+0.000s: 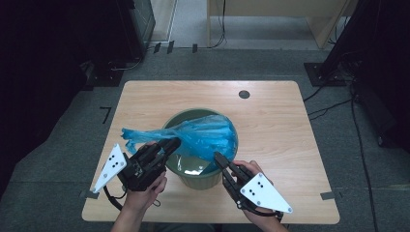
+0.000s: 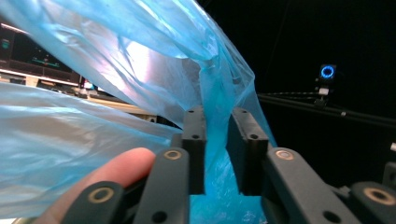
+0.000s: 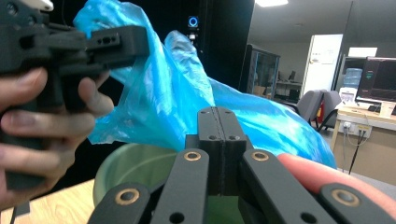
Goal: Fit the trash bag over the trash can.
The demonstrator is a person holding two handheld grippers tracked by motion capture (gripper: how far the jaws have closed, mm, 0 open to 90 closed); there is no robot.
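1. Blue plastic bag (image 1: 203,137) is draped over the green bin (image 1: 196,180) in the middle of the table (image 1: 290,159), one end trailing off to the left.
2. Left gripper (image 2: 217,140): jaws a narrow gap apart, a fold of bag running between them; can't tell if the pads press it.
3. Right gripper (image 3: 220,140): jaws pressed together at the bin's near rim, with bag film right behind the tips.

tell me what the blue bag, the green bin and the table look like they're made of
Blue bag: thin plastic film, translucent and glossy, seemingly; it crumples and light shines through it. Green bin: likely moulded plastic, with a smooth dull-green wall. Table: wood or wood-look laminate, pale with visible grain and a matte finish.
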